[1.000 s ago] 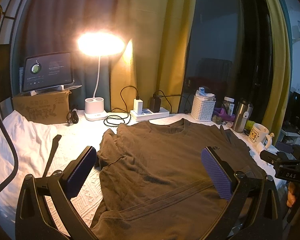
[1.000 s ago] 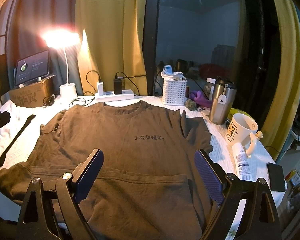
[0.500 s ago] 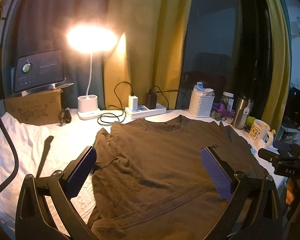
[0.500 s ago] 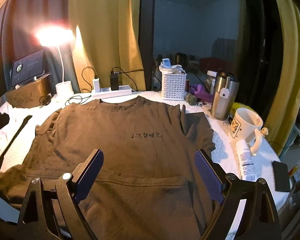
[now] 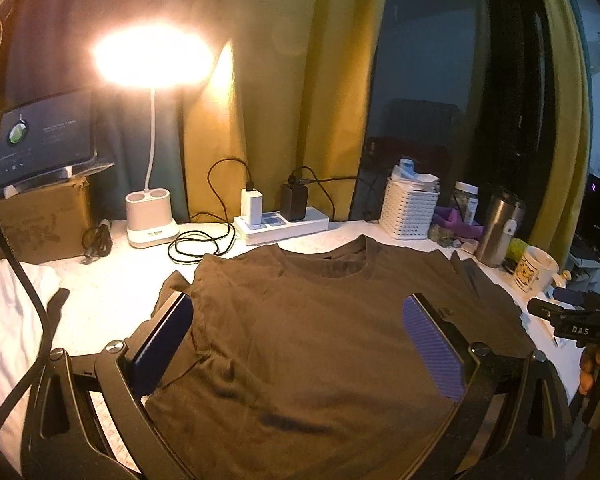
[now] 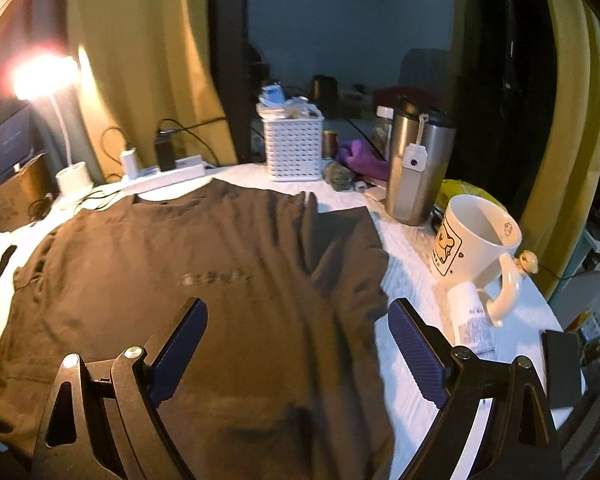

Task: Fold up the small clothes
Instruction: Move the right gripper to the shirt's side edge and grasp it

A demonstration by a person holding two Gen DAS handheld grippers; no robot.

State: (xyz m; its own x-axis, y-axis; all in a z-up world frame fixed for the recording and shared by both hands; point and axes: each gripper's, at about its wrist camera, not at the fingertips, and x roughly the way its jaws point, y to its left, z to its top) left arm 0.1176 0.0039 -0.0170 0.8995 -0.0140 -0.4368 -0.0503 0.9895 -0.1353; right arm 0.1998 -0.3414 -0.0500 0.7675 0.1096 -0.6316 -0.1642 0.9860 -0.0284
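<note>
Both wrist views look low across 1 shared T-shirt [image 5: 320, 332] toward curtains [image 6: 140, 80].

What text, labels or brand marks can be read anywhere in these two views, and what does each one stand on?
"DAS": white letters on the black right gripper, seen from the left wrist view.
Print on the chest of the brown T-shirt: blurred, unreadable.
Screen text on the tablet: too small to read.
Label on the white tube beside the mug: too small to read.
Mug's yellow cartoon panel: its side lettering is unreadable.
Tag on the steel tumbler: no legible text.
</note>
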